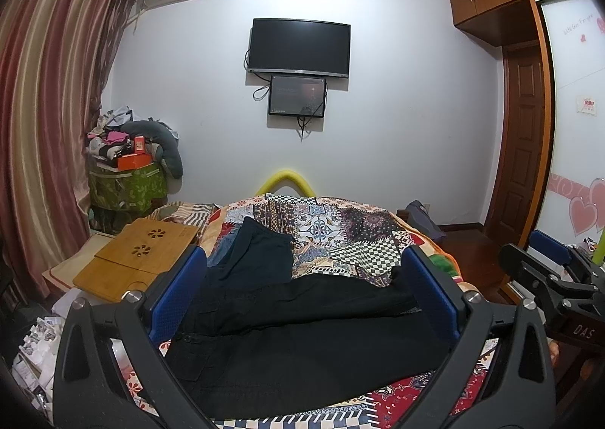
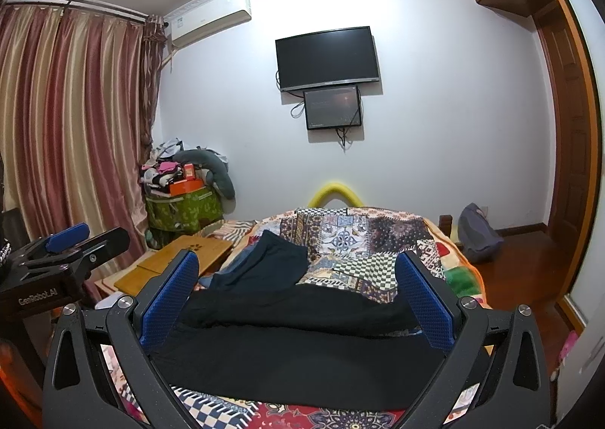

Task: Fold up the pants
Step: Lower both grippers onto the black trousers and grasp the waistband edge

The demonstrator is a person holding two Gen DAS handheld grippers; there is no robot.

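Black pants (image 1: 302,334) lie crosswise on the patchwork bedspread (image 1: 340,232), folded over on themselves; they also show in the right wrist view (image 2: 298,345). A dark navy garment (image 1: 261,255) lies just behind them, also seen in the right wrist view (image 2: 268,262). My left gripper (image 1: 302,277) is open and empty, its blue pads (image 1: 177,292) spread wide above the pants. My right gripper (image 2: 298,281) is open and empty over the same pants, and shows at the right edge of the left wrist view (image 1: 548,270). The left gripper shows at the left of the right wrist view (image 2: 72,240).
A bamboo lap desk (image 1: 140,258) lies at the bed's left edge. A green bin piled with clutter (image 1: 128,179) stands by the curtain (image 1: 49,107). A TV (image 1: 298,45) hangs on the far wall. A grey backpack (image 2: 478,236) sits on the wooden floor at right.
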